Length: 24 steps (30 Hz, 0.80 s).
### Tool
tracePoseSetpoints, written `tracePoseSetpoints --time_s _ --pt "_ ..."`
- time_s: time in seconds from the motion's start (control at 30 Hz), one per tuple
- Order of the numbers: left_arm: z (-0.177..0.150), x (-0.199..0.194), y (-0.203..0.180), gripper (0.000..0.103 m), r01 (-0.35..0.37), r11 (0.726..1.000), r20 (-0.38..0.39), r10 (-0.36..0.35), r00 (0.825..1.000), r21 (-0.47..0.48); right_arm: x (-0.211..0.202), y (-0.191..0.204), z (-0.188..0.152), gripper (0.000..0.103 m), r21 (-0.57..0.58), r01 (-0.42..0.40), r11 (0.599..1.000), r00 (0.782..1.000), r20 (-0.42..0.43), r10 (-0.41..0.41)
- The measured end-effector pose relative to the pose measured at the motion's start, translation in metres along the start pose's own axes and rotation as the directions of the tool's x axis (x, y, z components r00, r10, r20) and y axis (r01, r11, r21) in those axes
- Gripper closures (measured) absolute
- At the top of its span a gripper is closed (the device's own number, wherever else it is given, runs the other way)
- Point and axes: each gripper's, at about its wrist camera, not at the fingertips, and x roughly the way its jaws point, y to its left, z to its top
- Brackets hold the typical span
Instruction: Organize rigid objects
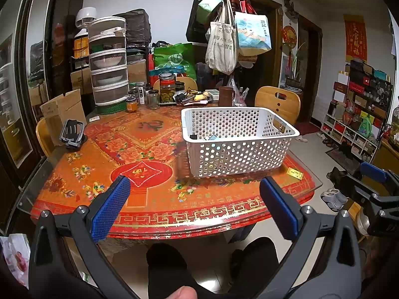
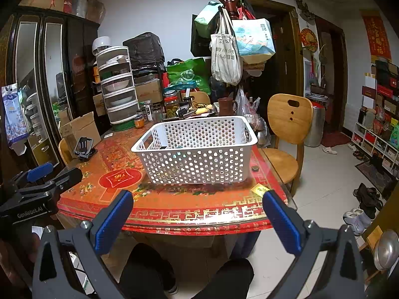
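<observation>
A white perforated basket (image 1: 239, 139) (image 2: 197, 149) stands on the red patterned table (image 1: 149, 149) (image 2: 174, 206) and holds several small items, partly hidden by its wall. A small gold packet (image 1: 294, 173) (image 2: 259, 188) lies near the table's right front edge. A small dark round piece (image 2: 254, 168) lies beside the basket. A black phone stand (image 1: 72, 134) (image 2: 84, 148) sits at the table's left. My left gripper (image 1: 197, 194) and right gripper (image 2: 199, 206) are both open and empty, held back off the table's front edge.
Jars, a brown mug (image 1: 225, 96) and a stacked food cover (image 1: 108, 62) crowd the table's far side. A cardboard box (image 1: 62, 112) stands at the left. Wooden chairs (image 2: 286, 129) stand to the right. A coat rack with bags (image 1: 229, 37) rises behind.
</observation>
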Motion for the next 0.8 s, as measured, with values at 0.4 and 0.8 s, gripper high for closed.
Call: tracePoseSetpoints --time_s 0.4,0.8 --pt "-0.0028 0.0019 -0.0043 0.001 -0.001 1.0 -0.003 0.001 1.0 0.0 0.0015 0.0011 -0.001 0.0 -0.006 0.0 1.0 1.0 -0.005 0.0" --pt "-0.0055 0.0046 -0.0079 0.001 -0.001 1.0 -0.011 0.001 1.0 0.002 0.0022 0.0013 -0.0014 0.0 -0.008 0.001 1.0 1.0 -0.007 -0.001"
